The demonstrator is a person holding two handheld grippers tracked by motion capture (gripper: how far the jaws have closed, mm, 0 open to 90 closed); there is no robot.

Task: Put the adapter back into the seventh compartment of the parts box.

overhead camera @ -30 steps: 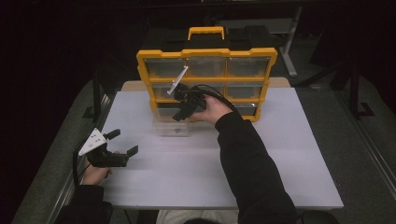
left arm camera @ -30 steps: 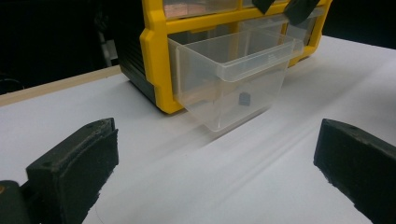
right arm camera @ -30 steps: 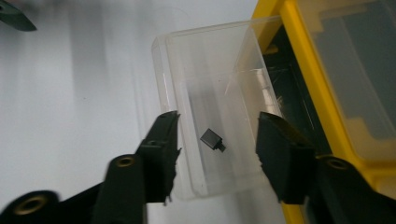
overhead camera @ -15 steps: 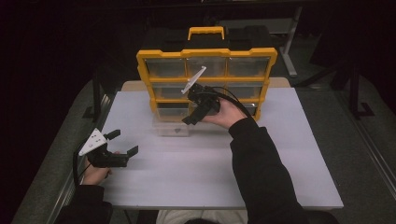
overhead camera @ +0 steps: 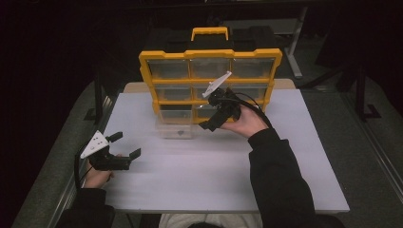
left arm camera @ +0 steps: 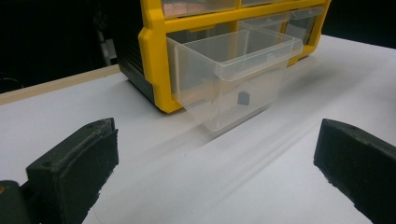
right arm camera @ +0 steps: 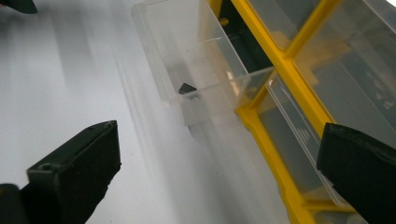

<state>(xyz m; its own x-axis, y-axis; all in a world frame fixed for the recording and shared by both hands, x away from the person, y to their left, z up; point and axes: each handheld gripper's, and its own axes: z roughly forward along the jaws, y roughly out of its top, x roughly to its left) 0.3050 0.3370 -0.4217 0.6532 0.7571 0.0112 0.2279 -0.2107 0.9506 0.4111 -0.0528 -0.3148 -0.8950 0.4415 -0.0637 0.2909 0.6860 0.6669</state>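
**High view to gripper views: drawer pulled out, both grippers released**

High view — a yellow organiser box [overhead camera: 209, 80] with a handle stands upright at the upper middle of the frame, on the far part of a white table [overhead camera: 199, 175]. A clear plastic drawer [overhead camera: 176, 124] sticks out of its lower left slot and rests on the table, with a small dark piece [overhead camera: 178, 133] inside. The right gripper [overhead camera: 212, 123], held in the right hand [overhead camera: 244, 122], sits just right of the drawer in front of the box, apart from it; its jaws have just been opening and now stand wide with nothing between them. The left gripper [overhead camera: 124, 145] lies at the lower left of the frame, well apart from the drawer, its jaws spread and empty, the left hand [overhead camera: 97, 176] behind it.

Left gripper view — the two black jaws rise at the lower corners, far apart, with bare white table [left arm camera: 210, 186] between them. The drawer [left arm camera: 233, 79] sits at the upper middle, pulled out of the yellow box [left arm camera: 154, 60], and the dark piece [left arm camera: 243, 98] shows through its clear front wall.

Right gripper view — the jaws are again wide at the lower corners, holding nothing. The drawer [right arm camera: 187, 60] lies at the upper middle, tilted in the frame, with the dark piece [right arm camera: 187, 87] on its floor. The yellow box [right arm camera: 275, 116] runs down the right side, its other clear drawers shut.
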